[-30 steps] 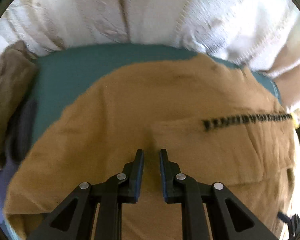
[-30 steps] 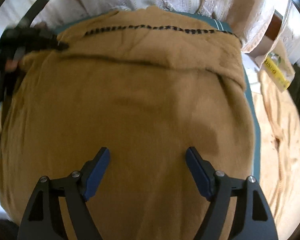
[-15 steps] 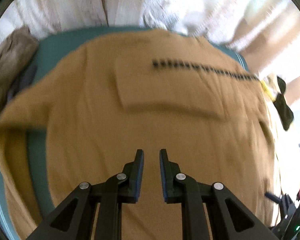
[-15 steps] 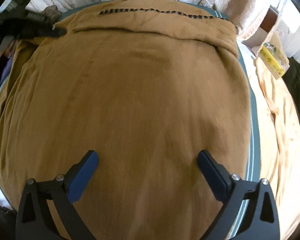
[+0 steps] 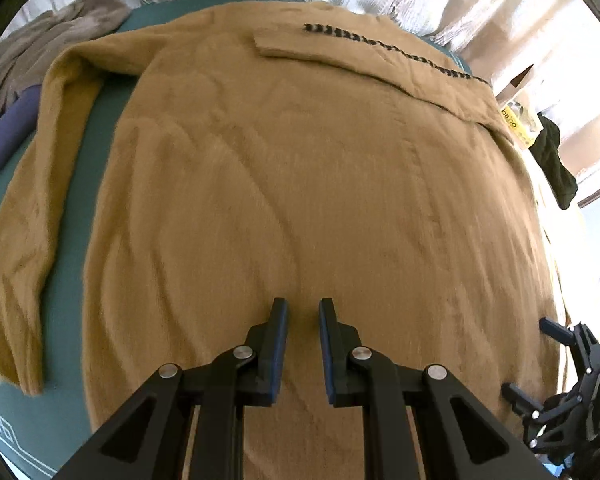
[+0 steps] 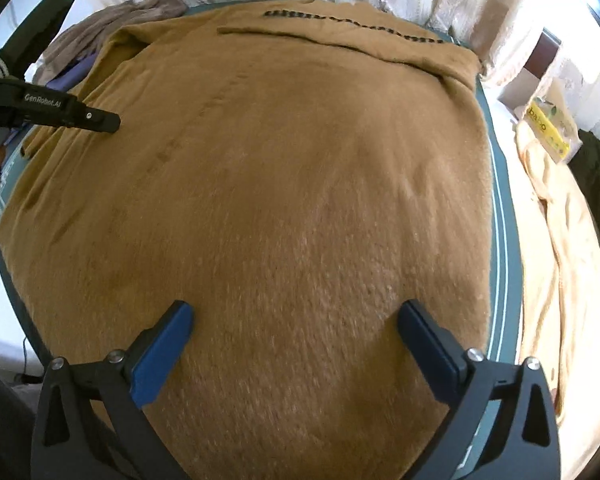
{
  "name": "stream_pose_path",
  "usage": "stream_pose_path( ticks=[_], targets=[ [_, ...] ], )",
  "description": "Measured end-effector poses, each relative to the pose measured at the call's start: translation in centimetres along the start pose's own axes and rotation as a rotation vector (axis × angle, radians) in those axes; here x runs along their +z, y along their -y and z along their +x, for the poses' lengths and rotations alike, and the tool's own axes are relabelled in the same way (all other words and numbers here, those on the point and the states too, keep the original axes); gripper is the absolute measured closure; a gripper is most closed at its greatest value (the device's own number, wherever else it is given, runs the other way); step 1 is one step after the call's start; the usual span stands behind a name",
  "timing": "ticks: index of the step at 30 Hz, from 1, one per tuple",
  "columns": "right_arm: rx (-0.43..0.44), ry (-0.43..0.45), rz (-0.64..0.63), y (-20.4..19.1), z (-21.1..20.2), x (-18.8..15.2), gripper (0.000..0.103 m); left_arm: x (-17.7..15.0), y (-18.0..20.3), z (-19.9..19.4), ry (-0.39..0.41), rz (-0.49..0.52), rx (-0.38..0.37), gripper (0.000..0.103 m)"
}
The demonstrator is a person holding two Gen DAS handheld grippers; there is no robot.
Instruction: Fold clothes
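Both pairs of tongs have been drawn back from the far edge toward the near edge, so far more of the tan sweater [image 5: 300, 168] is now taken in by each view. It is spread flat over the teal tabletop [image 5: 96, 120], reaching from the far edge almost to the near one and filling most of it. One sleeve [image 5: 32, 208] is laid down the left side, with a strip of teal seen between it and the body. A folded-over band with black stitching [image 5: 380, 44] is seen along the far edge toward the right corner.

The left tongs [image 5: 303, 312] are held nearly closed over the body of the sweater, a narrow gap left between the blue pads and nothing caught there. The right tongs [image 6: 296, 320] have just been opened wide; they are held above the cloth, nothing gripped.

Grey-brown clothes [image 5: 48, 36] are heaped at the far left corner. A dark garment [image 6: 596, 184] is seen beyond the right edge.
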State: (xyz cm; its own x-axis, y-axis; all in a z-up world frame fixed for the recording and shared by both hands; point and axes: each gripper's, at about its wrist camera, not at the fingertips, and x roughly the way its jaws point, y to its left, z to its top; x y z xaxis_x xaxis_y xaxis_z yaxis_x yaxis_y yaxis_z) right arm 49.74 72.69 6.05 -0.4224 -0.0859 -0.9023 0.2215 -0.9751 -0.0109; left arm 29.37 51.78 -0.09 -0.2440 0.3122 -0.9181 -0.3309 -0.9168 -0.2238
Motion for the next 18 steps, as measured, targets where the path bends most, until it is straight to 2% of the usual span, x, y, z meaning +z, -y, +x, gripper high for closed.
stream_pose_path(
  ticks=[2, 4, 5, 6, 7, 8, 13, 15, 18],
  targets=[
    [0.000, -0.011, 0.001, 0.0, 0.0, 0.0, 0.001, -0.8, -0.1, -0.4, 0.017, 0.001, 0.005, 0.087],
    [-0.002, -0.018, 0.002, -0.1, 0.0, 0.0, 0.001, -0.8, -0.3, -0.3, 0.029, -0.024, -0.024, 0.084],
    [-0.003, -0.021, 0.003, -0.1, 0.1, 0.0, 0.001, -0.8, -0.4, -0.2, 0.034, -0.037, -0.039, 0.073],
    [-0.004, -0.024, 0.004, -0.2, 0.1, 0.0, 0.001, -0.9, -0.7, -0.3, 0.035, -0.048, -0.104, 0.061],
    [-0.005, -0.028, 0.006, -0.2, 0.1, 0.1, 0.001, -0.9, -0.7, -0.3, 0.029, -0.047, -0.168, 0.021],
    [-0.006, -0.031, 0.007, -0.3, 0.1, 0.1, 0.001, -1.0, -0.6, -0.2, 0.012, -0.037, -0.224, 0.000],
    [-0.028, -0.068, 0.048, -0.5, 0.4, 0.8, 0.000, -2.2, -1.0, -0.9, -0.036, 0.040, -0.271, 0.000],
    [-0.033, -0.066, 0.078, -1.2, 0.1, 1.8, 0.001, -2.5, -2.1, -1.8, -0.029, 0.045, -0.286, 0.000],
    [-0.021, -0.033, 0.122, -2.9, -0.8, 3.9, 0.003, -3.4, -5.2, -4.3, 0.001, 0.032, -0.263, 0.000]
  ],
)
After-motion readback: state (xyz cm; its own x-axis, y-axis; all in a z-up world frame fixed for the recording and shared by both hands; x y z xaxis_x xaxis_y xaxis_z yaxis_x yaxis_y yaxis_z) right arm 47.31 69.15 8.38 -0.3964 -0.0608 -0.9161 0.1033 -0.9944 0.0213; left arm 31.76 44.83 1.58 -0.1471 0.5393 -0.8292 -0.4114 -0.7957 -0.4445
